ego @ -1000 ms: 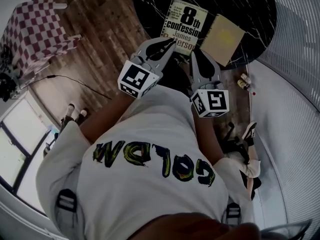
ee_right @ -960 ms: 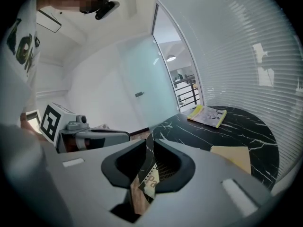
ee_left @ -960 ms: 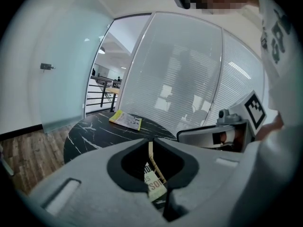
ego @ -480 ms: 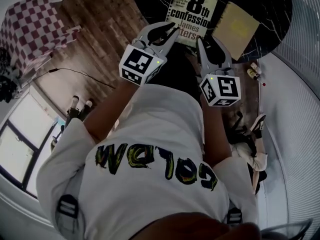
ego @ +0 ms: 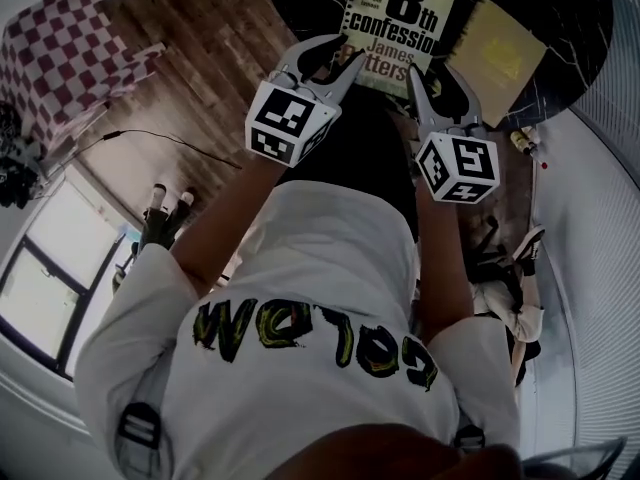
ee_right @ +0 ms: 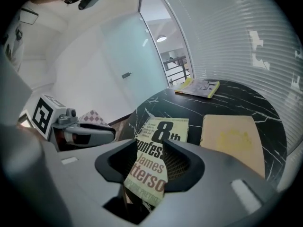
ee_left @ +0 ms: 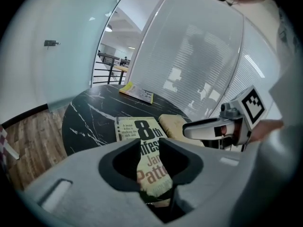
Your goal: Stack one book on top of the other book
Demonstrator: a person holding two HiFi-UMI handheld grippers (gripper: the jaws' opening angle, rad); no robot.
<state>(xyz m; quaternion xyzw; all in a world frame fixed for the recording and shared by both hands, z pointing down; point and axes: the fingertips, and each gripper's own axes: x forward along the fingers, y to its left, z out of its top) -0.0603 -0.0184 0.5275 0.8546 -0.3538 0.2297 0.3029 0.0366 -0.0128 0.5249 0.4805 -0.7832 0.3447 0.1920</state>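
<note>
**Q:** where's the paperback sitting right now?

**A:** the "8th Confession" paperback [ego: 400,18] is flat and cover up on the black marble table [ego: 575,8]. The tan book [ego: 505,53] is just beside it on the right, so not stacked yet. The left tool [ego: 335,56] is at its near left corner and the right tool [ego: 433,76] is at its near right edge.

**Q:** is either one gripping it?

**A:** nope. Both tools' jaws are opening, and you just see the paperback's near end through each gap, with the pads not pressing on anything. There's also a third book [ee_left: 137,92] over at the table's far side.
</note>
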